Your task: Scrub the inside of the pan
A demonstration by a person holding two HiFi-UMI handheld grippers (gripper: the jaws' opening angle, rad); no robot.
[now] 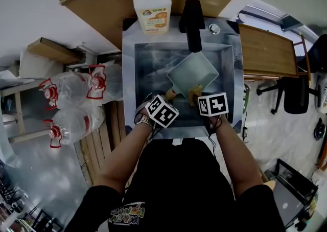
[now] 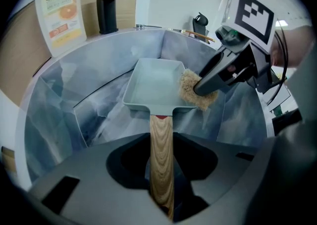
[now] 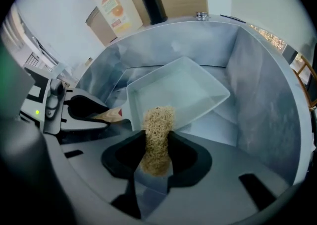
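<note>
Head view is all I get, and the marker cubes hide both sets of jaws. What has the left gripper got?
Observer: The left gripper is shut on the light wooden handle of the pale green square pan.
Operator: And the right one?
Observer: The right gripper pinches a tan fibrous scrub pad between its jaws.
Operator: Is the pad in the pan?
Observer: Its free end lies over the pan's rim at the corner beside the handle, not mid-floor.

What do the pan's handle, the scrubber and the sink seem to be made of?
The handle: wood by its pale brown grain, matt. The scrubber: coarse tan fibre, perhaps loofah, loosely tangled. The sink: likely stainless steel, grey with soft brushed reflections.
</note>
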